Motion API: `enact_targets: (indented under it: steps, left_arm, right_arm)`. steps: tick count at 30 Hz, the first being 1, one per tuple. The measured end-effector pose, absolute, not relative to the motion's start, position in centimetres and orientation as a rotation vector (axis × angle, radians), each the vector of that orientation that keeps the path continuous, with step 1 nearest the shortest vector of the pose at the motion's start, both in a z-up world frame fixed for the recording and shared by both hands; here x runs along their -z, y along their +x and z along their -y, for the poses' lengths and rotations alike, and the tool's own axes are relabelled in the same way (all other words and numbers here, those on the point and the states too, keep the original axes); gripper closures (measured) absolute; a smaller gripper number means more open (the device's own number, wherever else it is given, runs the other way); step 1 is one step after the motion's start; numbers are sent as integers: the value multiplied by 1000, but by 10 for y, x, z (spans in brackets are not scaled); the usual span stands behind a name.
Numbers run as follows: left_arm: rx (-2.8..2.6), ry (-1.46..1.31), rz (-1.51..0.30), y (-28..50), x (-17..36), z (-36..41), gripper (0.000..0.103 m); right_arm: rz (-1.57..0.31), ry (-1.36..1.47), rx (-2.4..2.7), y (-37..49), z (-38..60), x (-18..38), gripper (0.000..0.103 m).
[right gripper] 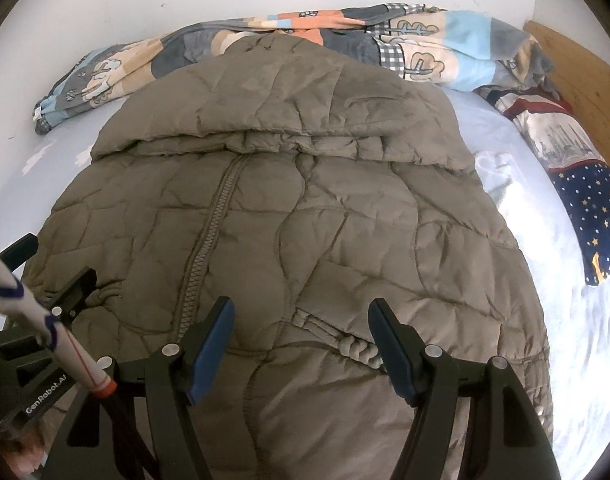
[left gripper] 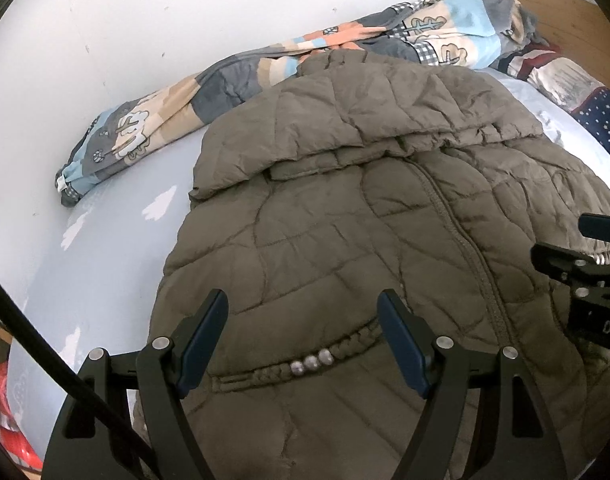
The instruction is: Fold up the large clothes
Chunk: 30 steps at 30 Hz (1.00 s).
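Note:
An olive-brown quilted hooded jacket (left gripper: 365,208) lies flat on a pale blue bed sheet (left gripper: 117,240), hood toward the wall, zipper running down its middle. It fills the right wrist view (right gripper: 305,208) too. My left gripper (left gripper: 305,320) is open and empty, hovering over the jacket's lower left part near a braided pocket trim. My right gripper (right gripper: 301,328) is open and empty over the lower right part, and it shows at the right edge of the left wrist view (left gripper: 585,256). The left gripper shows at the left edge of the right wrist view (right gripper: 45,276).
A rolled patchwork quilt (left gripper: 265,68) lies along the white wall behind the hood. A pillow with stars (right gripper: 585,216) lies at the right by the wooden headboard (right gripper: 577,76). Bare sheet (right gripper: 565,340) shows to the right of the jacket.

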<state>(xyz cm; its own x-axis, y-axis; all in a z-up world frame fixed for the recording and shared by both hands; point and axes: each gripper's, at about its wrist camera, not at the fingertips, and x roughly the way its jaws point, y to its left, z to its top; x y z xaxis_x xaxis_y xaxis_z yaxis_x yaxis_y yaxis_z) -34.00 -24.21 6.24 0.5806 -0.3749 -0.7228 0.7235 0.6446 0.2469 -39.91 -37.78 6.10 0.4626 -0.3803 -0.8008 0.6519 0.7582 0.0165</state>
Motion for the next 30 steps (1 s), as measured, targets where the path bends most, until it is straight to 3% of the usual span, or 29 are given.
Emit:
enact_targets:
  steps: [7, 15, 30]
  left_arm:
    - [619, 498, -722, -296, -75, 235, 27]
    - [573, 378, -1026, -249, -36, 219, 27]
    - [571, 412, -984, -257, -42, 220, 27]
  right_arm:
    - [-853, 391, 688, -411, 398, -69, 29]
    - [-894, 527, 724, -426, 428, -53, 29]
    - [-891, 536, 709, -425, 427, -56, 29]
